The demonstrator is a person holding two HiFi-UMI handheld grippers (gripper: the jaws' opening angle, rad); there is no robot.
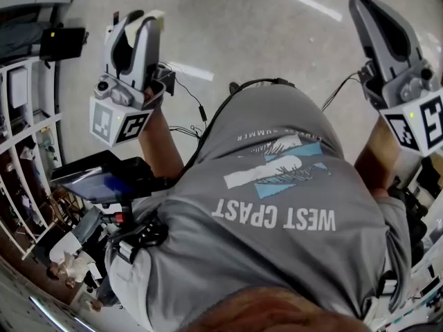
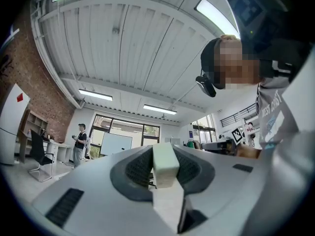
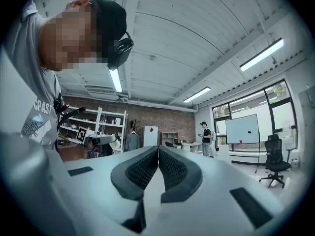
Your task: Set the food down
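Left gripper [image 2: 165,175]: I am clamping a pale food block [image 2: 164,161] mid-sides; judging it soft, light.
Right gripper [image 3: 158,167]: jaws together, empty.

left tongs [image 2: 164,149] — clamped on pale block [image 2: 165,167] | aimed at ceiling [image 2: 147,43] | 1 person [image 2: 78,144] standing beyond

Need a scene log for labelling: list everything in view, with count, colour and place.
block: 1, pale cream, clamped in the left claw
shelf: 1, white, against the brick wall
chair: 1, black, by the windows
whiteboard: 1, white, before the windows
bystander: 1, dark top, standing near the whiteboard
shirt: 1, grey, on the person
left claw: 1, grey, shut on the block
right claw: 1, grey, shut, empty
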